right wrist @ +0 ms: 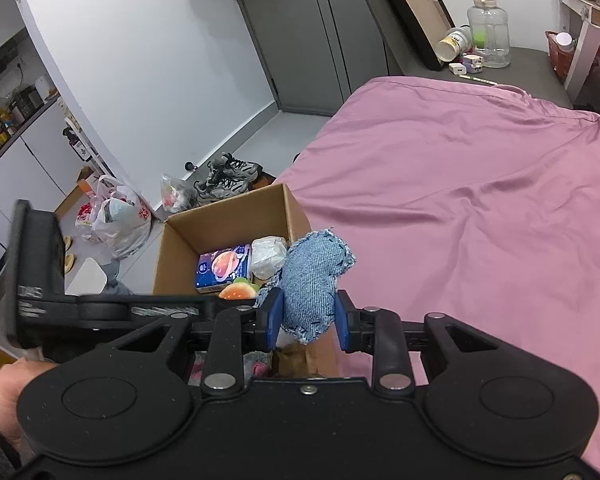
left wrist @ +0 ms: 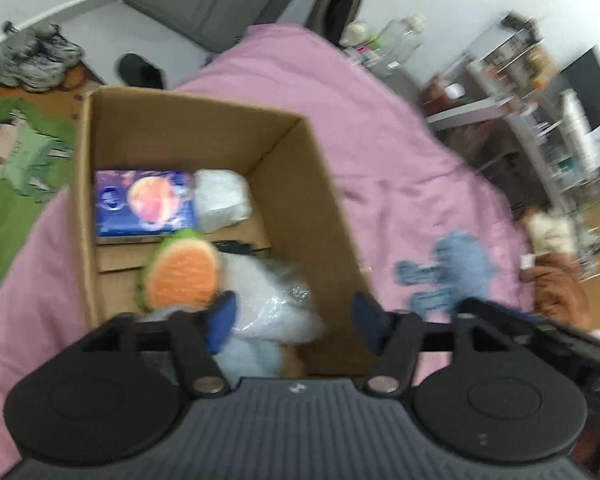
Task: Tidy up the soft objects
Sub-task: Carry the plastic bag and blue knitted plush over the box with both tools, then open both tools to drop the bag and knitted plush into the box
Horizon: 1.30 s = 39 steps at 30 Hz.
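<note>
While clamped, denim toy (right wrist: 310, 292) upright, top tilted right

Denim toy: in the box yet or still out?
Out. The right gripper holds the denim toy between its pads, over the near edge of the cardboard box, not released. Left gripper open, empty.

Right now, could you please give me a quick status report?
Left gripper open over cardboard box. Right gripper shut on denim toy. Nothing in the way.

Box (right wrist: 228, 220) open-topped; far half floor taken by blue packet (right wrist: 223, 266) and white bundle (right wrist: 269, 256), near half by plush (left wrist: 180, 276) and bagged items. Pink bed (right wrist: 480, 200) beside it unobstructed.
</note>
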### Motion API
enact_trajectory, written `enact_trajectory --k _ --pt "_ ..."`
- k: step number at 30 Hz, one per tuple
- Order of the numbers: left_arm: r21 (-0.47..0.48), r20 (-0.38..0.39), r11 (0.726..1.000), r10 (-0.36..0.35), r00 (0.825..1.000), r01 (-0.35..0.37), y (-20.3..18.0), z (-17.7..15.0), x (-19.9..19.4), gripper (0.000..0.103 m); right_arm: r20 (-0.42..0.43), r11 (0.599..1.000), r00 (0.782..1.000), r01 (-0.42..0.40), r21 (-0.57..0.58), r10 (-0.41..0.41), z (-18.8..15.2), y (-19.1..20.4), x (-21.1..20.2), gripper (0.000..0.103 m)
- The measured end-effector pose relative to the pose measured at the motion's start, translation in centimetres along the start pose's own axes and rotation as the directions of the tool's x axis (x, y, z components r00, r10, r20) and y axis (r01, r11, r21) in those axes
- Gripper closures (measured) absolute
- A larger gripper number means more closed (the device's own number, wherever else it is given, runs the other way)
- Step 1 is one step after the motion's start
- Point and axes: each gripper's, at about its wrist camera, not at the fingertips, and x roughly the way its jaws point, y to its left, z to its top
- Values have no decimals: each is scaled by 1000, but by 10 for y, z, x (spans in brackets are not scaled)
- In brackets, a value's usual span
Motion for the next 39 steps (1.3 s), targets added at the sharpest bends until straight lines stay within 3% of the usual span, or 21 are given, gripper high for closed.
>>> enact_trajectory --k 2,6,16,25,28,35,39 --pt "-14 23 1000 -2 1000 2 0 0 -10 31 1 1000 1000 -4 -2 4 0 1 1 74" --pt "40 94 995 90 991 -94 -10 1 -35 29 0 1000 1000 -19 -5 19 2 6 4 74" --pt "48 181 978 192 965 -204 1 2 -76 28 -17 997 998 -55 -52 54 4 33 21 72" --pt "5 220 965 255 941 -263 21 -2 -86 28 -17 996 998 -58 -70 57 12 46 46 72" --pt "-23 212 969 246 946 -247 29 -3 -86 28 -26 996 998 -56 -76 54 13 48 51 73" --pt "-69 222 963 271 937 -262 34 -8 -86 28 -42 995 997 -68 -75 65 10 45 44 72" --pt "-68 219 960 279 935 -271 27 -11 -88 20 -52 994 996 -81 -72 78 7 43 36 69"
